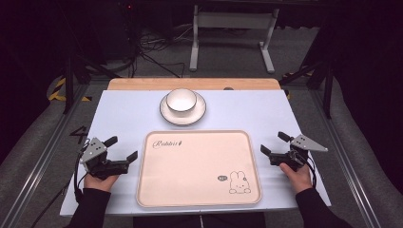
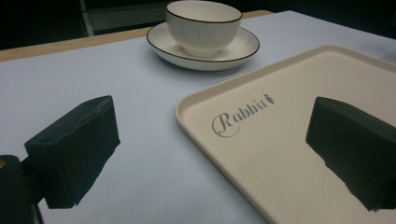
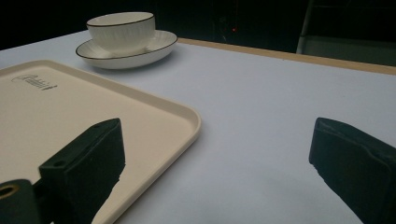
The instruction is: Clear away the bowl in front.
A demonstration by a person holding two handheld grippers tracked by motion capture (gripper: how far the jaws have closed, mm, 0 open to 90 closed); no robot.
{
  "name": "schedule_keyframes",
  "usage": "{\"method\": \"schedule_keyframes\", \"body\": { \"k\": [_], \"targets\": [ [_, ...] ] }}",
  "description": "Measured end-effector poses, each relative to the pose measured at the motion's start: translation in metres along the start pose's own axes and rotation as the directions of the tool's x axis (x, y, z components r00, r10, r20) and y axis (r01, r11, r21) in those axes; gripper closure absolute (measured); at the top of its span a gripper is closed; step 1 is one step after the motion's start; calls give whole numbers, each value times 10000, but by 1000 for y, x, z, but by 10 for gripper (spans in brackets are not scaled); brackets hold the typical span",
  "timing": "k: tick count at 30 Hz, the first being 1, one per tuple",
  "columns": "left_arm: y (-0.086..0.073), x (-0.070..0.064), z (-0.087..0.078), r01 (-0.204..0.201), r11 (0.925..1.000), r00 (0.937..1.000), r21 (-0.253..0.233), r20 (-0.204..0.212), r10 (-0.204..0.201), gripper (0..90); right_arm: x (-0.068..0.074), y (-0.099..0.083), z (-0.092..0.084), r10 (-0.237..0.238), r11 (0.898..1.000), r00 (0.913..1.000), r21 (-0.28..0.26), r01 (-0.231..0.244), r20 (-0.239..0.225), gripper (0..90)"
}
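A cream tray (image 1: 157, 190) with a rabbit drawing and the word "Rabbit" lies flat in the middle of the table, with nothing on it. Behind it a white bowl (image 1: 181, 99) sits on a white saucer (image 1: 166, 114). My left gripper (image 1: 121, 148) rests left of the tray, open, its jaws wide apart astride the tray's near left corner (image 2: 187, 119). My right gripper (image 1: 274, 143) sits at the tray's right edge (image 3: 187, 116), open and holding nothing. The bowl (image 2: 204, 25) (image 3: 121, 29) stands ahead of both.
The pale blue table top (image 1: 123, 114) has a wooden strip (image 1: 142, 84) along its far edge. Beyond it stand a white metal frame (image 1: 233, 28) and cables on the dark floor. Grey rails run along both table sides.
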State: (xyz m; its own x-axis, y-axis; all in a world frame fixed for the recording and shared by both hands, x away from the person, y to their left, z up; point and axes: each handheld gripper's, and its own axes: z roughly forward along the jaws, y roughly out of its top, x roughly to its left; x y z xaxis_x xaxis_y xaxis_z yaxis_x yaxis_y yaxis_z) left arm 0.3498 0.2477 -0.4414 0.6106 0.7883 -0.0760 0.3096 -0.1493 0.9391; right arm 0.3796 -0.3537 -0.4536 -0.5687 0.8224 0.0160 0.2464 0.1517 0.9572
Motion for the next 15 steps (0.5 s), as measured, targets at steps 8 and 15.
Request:
{"method": "schedule_keyframes", "body": {
  "k": [8, 15],
  "targets": [
    [14, -4, -5, 91, 9987, 9999, -506, 139, -84, 31, 0, 0, 0, 3, 10000, 10000, 1, -3, 9, 41],
    [24, -5, -10, -12, 9956, 9997, -936, -252, -12, 11, 0, 0, 0, 24, 10000, 10000, 9, -24, 10, 42]
  ]
}}
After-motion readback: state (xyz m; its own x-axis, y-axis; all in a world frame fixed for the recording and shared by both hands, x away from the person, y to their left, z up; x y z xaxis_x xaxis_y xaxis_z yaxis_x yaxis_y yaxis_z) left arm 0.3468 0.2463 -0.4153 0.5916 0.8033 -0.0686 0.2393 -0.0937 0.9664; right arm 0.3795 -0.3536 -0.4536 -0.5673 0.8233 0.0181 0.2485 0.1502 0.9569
